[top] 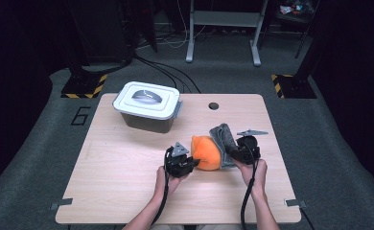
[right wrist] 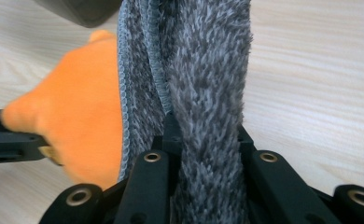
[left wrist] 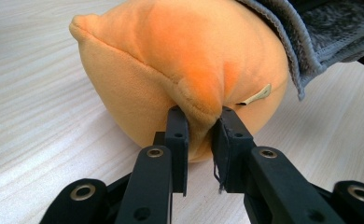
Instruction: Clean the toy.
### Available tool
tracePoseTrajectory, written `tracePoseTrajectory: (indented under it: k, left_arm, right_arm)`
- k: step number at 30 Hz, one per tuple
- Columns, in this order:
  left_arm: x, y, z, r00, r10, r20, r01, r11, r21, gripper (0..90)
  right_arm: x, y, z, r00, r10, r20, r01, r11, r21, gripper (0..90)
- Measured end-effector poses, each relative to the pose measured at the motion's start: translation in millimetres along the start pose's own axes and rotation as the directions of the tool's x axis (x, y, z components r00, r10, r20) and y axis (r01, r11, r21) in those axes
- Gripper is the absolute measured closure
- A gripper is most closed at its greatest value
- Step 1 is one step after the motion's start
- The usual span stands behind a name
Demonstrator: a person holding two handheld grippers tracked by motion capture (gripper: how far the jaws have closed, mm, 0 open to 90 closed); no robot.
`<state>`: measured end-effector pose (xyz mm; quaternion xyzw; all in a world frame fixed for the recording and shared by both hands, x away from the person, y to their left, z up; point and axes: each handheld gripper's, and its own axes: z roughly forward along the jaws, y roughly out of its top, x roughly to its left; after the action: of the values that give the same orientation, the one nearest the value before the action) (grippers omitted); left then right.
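Pinching a fold of the orange plush toy [left wrist: 180,79], the left tool [top: 180,163] has its jaws pressed onto a seam of fabric low on the toy's side. The right tool [top: 245,149] is clamped on a thick fold of the grey fleece cloth [right wrist: 208,93], which runs up between its jaws. In the high view the toy sits on the wooden desk [top: 127,163] between the two tools, right of centre, with the cloth draped against its right side and partly over it.

As a judgement, the work looks like wrapping or unwrapping the toy with the cloth, and it is midway: both things are firmly gripped, but the cloth covers only one flank of the toy, most of the orange surface lying bare. What is left is to draw the cloth fully across or clear of the toy. A lidded grey storage box [top: 149,105] stands shut at the desk's far left, well apart from the toy.
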<state>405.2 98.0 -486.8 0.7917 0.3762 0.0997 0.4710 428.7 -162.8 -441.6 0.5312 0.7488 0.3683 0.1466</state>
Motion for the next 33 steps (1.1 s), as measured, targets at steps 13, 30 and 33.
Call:
tracePoseTrajectory:
  k: [13,30,33]
  left_arm:
    - [1.7,-1.1,0.3,0.9999,0.012,-0.009,-0.012,0.9999,0.004,76.4]
    - [1.4,-1.0,0.0,0.9996,0.026,-0.014,-0.025,0.9996,0.008,76.0]
    - [-0.4,-0.8,0.3,0.9989,0.040,-0.025,-0.040,0.9992,0.007,76.0]
  right_arm:
    - [-25.3,-17.3,25.7,0.9956,0.086,0.039,-0.089,0.992,0.087,75.2]
    - [-32.6,-11.8,-0.5,0.9941,0.105,0.028,-0.106,0.993,0.043,75.1]
    - [-23.6,-1.4,-19.1,0.9956,0.093,0.000,-0.093,0.996,-0.006,75.1]
